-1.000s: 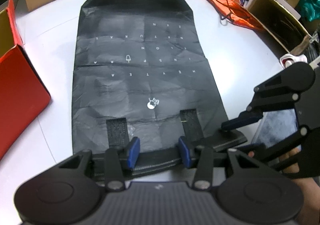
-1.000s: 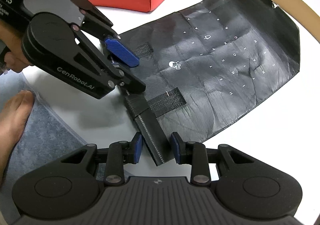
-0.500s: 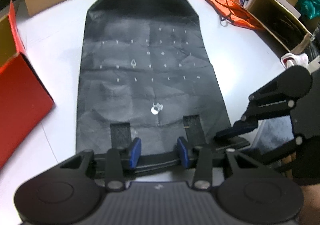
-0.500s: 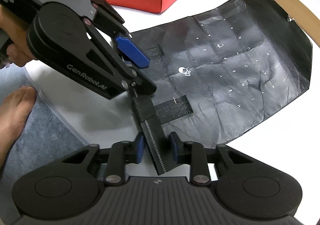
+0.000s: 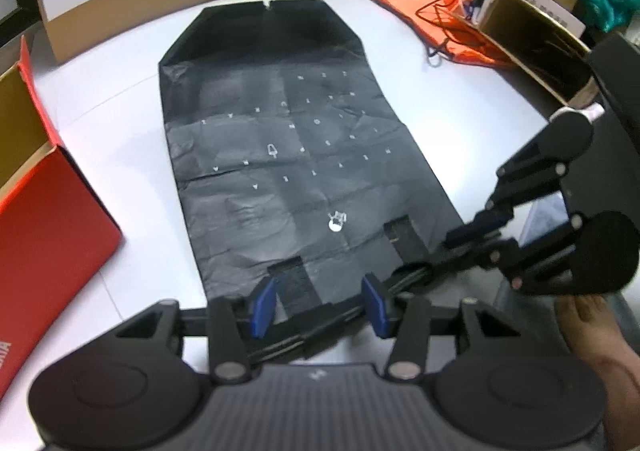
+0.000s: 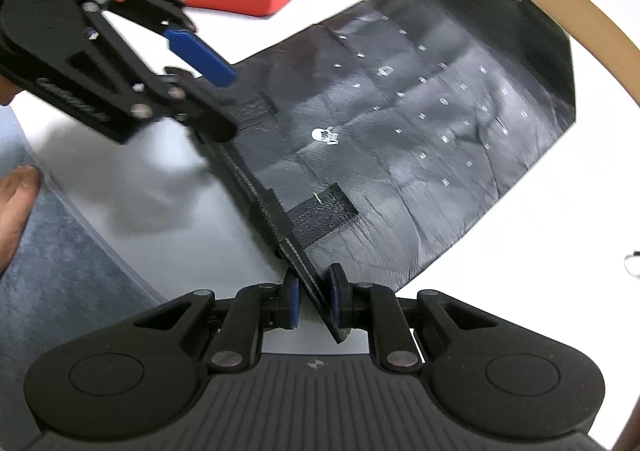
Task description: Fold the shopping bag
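A black shopping bag [image 5: 280,171] with small white print lies flat on the white table [image 5: 460,111]. Its handle strap [image 5: 304,315] runs along the near edge. My left gripper [image 5: 318,305] straddles that strap; its jaws are opening and its blue pads stand clear of the strap. In the right wrist view the left gripper [image 6: 224,105] hovers over the bag's left corner. My right gripper [image 6: 315,299] is shut on the strap's end [image 6: 316,291], which is turned on edge between the pads. In the left wrist view the right gripper [image 5: 448,255] sits at the bag's near right corner.
A red box [image 5: 52,235] stands left of the bag. An orange bag [image 5: 432,15] and cardboard boxes [image 5: 532,31] lie at the far right. The table edge is close, with grey carpet [image 6: 60,251] and a person's foot [image 6: 16,211] below it.
The right gripper's jaws have closed onto the strap, which now stands on edge. The left gripper's jaws have spread a little wider. Neither hand has shifted much.
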Tool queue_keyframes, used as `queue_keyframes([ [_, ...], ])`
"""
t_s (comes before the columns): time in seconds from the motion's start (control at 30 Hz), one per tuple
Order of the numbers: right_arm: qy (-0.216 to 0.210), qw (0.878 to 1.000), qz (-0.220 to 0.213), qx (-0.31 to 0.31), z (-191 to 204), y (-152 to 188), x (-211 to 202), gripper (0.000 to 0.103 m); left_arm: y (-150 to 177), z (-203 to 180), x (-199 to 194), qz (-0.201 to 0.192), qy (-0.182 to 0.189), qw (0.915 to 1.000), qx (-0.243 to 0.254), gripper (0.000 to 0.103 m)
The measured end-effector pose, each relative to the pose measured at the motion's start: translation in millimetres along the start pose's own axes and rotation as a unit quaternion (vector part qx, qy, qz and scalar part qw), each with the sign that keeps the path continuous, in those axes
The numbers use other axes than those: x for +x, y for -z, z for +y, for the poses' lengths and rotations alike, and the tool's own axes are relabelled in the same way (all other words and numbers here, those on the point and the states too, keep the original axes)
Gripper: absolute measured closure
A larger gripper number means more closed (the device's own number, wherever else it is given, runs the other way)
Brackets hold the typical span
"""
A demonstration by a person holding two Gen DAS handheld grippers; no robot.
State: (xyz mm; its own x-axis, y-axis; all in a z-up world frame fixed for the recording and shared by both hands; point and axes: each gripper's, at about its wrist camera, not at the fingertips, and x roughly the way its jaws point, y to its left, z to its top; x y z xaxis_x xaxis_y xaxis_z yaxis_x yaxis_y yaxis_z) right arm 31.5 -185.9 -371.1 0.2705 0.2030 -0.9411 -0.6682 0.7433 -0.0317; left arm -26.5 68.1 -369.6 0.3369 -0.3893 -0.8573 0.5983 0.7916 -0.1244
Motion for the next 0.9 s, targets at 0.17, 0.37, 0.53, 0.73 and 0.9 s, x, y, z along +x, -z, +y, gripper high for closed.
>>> queue_keyframes([
  [0.17,0.013,1.0,0.003,0.002,-5.7,-2.9,0.7,0.086,6.8,-0.2,-2.1,0.003,0.016,0.9998,0.016,0.047],
  [0.37,0.006,1.0,-0.003,0.003,-7.1,-5.7,1.0,0.084,9.8,-0.8,1.5,0.011,0.015,0.9996,0.022,0.05],
  [0.53,-0.006,1.0,-0.015,-0.003,-6.7,-4.1,-11.4,0.082,8.7,-1.0,6.9,0.016,0.013,0.9996,0.018,0.053],
  [0.73,-0.026,0.999,-0.026,0.005,-12.7,-4.5,-18.4,0.078,6.0,1.3,9.9,0.018,0.016,0.9996,0.015,0.055],
  [0.9,-0.039,0.998,-0.046,-0.009,-13.6,-11.6,-28.8,0.068,3.0,6.0,9.5,0.02,0.021,0.9995,0.013,0.058],
])
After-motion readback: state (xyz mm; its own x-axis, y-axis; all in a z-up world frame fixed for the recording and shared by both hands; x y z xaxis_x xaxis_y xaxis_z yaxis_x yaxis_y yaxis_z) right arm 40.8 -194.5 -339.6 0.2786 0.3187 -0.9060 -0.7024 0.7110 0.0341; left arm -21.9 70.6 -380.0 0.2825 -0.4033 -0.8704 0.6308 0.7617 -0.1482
